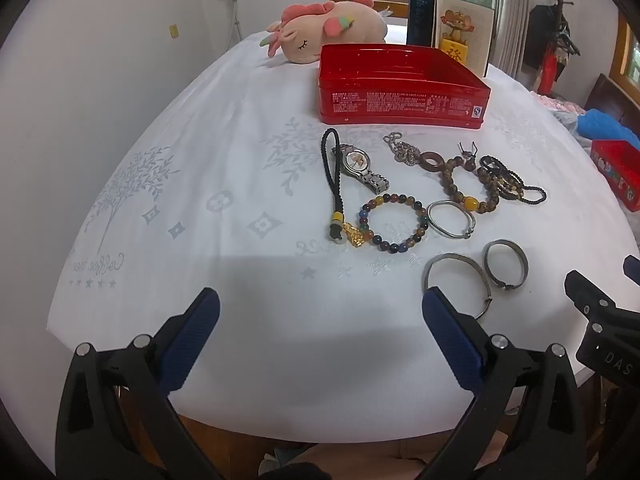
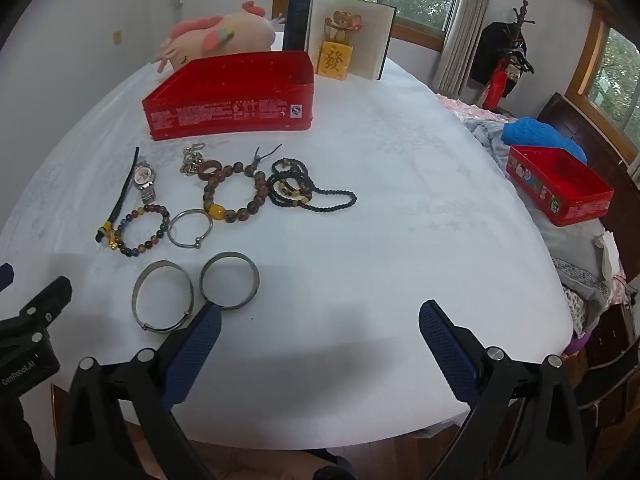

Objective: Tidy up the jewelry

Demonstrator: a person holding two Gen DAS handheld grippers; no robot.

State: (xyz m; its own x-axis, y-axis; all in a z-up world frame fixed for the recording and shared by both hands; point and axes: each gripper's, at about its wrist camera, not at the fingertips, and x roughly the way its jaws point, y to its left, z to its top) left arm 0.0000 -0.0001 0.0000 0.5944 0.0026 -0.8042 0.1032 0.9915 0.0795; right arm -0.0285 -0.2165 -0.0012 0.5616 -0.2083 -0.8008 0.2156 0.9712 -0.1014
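Both tongs hang over the near edge of the cloth-covered surface, tilted down toward the jewelry. The left tongs stand as wide as they go and hold nothing; the right tongs are likewise spread wide and empty.

The jewelry lies loose in a cluster in front of the red tin, which stands open, probably so the pieces can be dropped in. A watch sits beside a black cord charm; just nearer lie a colourful bead bracelet and a thin silver bangle. A brown bead bracelet and a black bead necklace lie nearer the tin.

Two metal bangles lie closest, side by side, perhaps just touching; the fisheye makes that hard to tell. Being nearest the right tongs' inner finger, they look the easiest first pick.
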